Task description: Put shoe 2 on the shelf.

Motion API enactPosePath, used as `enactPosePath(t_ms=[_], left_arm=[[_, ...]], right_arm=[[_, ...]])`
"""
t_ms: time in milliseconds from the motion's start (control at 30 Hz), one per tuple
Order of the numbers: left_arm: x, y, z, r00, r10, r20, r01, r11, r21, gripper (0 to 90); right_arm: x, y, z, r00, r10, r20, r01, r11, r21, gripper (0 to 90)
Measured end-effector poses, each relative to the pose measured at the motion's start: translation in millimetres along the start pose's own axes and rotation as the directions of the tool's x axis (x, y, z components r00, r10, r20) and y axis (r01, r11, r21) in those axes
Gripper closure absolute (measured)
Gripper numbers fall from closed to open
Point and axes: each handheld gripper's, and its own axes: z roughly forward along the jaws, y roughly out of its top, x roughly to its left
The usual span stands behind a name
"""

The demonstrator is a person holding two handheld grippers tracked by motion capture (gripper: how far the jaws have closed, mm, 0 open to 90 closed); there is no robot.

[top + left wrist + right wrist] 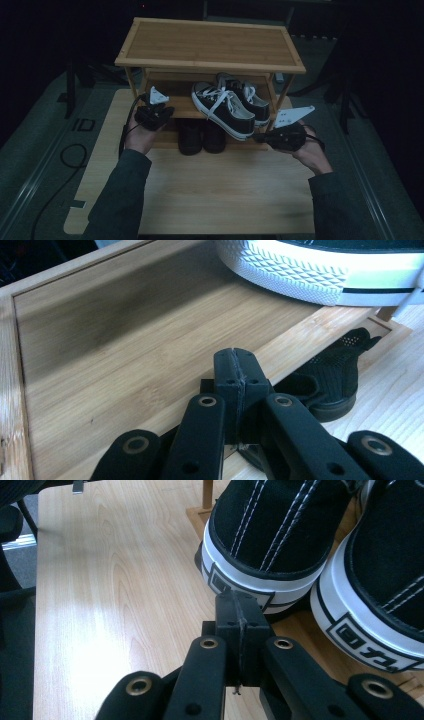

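Fingers of left gripper (161,114) and right gripper (261,136) clenched flat together, nothing between. Right fingertips just short of heel of nearer black-and-white sneaker (223,110). Pair of sneakers on middle shelf of bamboo shoe rack (210,44), on tabletop (220,190). Dark shoes (202,136) on lowest shelf.

The hand-held gripper (235,357), jaws pressed together, rises from the bottom over the wooden shelf (125,350); a white sneaker sole (320,272) sits upper right, a black shoe (335,377) lower right.
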Motion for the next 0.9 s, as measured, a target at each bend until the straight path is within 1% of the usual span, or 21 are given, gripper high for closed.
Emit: enactPosePath(t_ms=[133, 200, 300, 367, 467, 633, 833, 900], left_arm=[[1.9, 3.0, 4.1, 1.0000, 0.002, 0.000, -0.002, 1.0000, 0.004, 90.0], [2.6, 3.8, 5.9, 1.0000, -0.003, 0.002, 0.003, 1.0000, 0.000, 89.9], [3.7, 4.6, 7.5, 1.0000, -0.002, 0.005, 0.002, 1.0000, 0.001, 89.9], [4.1, 6.0, 8.8, 1.0000, 0.004, 0.002, -0.004, 1.0000, 0.006, 89.9], [2.8, 8.9, 11.7, 0.9999, 0.012, -0.009, -0.012, 0.9998, 0.018, 89.9], [1.4, 12.3, 17.5, 0.9999, 0.010, -0.002, -0.010, 0.9997, 0.023, 90.0], [-0.1, 14.4, 23.0, 1.0000, -0.005, 0.003, 0.005, 0.9997, 0.025, 90.0], [-0.8, 14.9, 23.9, 1.0000, 0.004, 0.001, -0.004, 0.9996, 0.026, 90.0]], right_arm=[[1.1, 0.0, 1.7, 1.0000, -0.004, -0.009, 0.004, 1.000, 0.003, 90.0], [2.3, 1.1, 2.4, 0.9999, -0.012, -0.010, 0.012, 1.000, 0.004, 90.0], [4.4, 3.1, 3.3, 0.9997, -0.015, -0.018, 0.015, 1.000, -0.004, 90.0], [5.4, 4.6, 4.7, 0.9993, -0.026, -0.025, 0.026, 1.000, -0.002, 90.0], [6.4, 5.8, 6.3, 0.9991, -0.032, -0.029, 0.032, 0.999, -0.002, 90.0], [7.4, 6.5, 7.7, 0.9989, -0.032, -0.035, 0.032, 0.999, -0.008, 90.0], [10.9, 10.1, 12.7, 0.9976, -0.051, -0.046, 0.050, 0.999, -0.008, 90.0], [11.7, 11.6, 14.4, 0.9970, -0.055, -0.054, 0.054, 0.998, -0.013, 90.0]])
